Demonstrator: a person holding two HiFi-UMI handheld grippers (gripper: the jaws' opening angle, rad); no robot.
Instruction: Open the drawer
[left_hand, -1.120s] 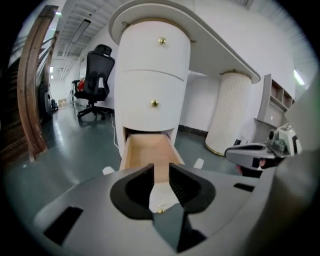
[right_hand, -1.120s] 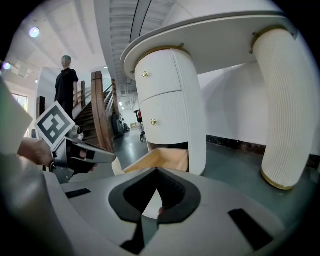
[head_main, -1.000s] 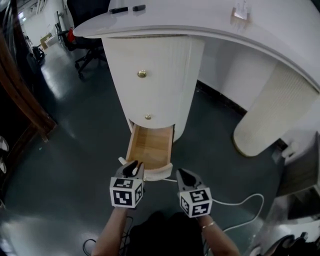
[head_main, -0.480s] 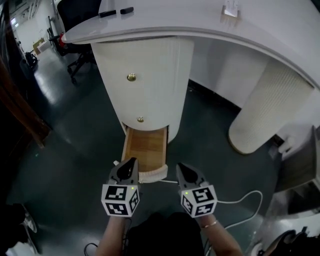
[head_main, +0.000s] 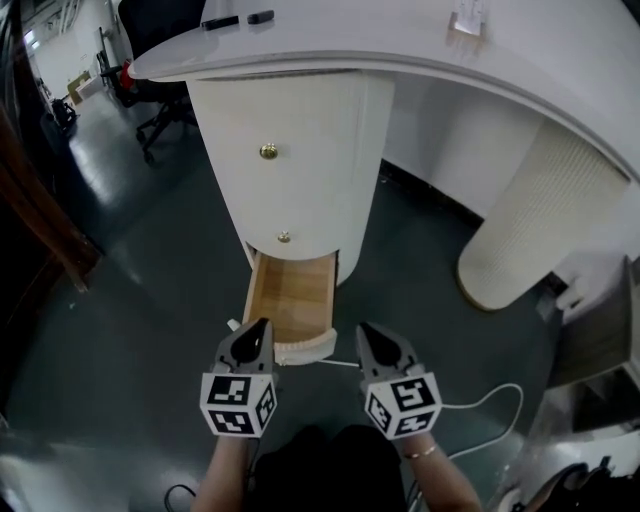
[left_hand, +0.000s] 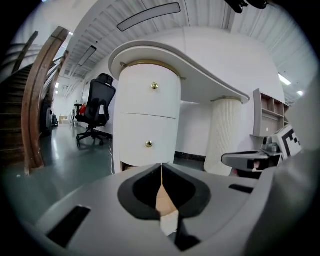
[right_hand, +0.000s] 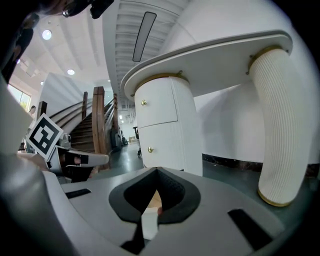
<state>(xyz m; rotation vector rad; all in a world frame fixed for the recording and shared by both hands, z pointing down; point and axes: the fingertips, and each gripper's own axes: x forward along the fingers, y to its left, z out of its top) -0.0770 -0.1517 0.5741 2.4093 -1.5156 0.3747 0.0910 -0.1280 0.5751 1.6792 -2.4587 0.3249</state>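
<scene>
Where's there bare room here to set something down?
The open drawer shows a bare wooden bottom. The desk top is bare between the dark items and the clear stand. The floor left of the pedestal is bare; a cable crosses it on the right.

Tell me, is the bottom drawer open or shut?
Open: the bottom drawer juts out from the white pedestal, showing its wooden inside, which looks empty.

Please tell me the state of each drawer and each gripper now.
Bottom drawer: pulled out, nothing seen inside.
Middle drawer: shut.
Top drawer: shut.
Left gripper: shut, jaws just closed, nothing between them.
Right gripper: shut, empty.
</scene>
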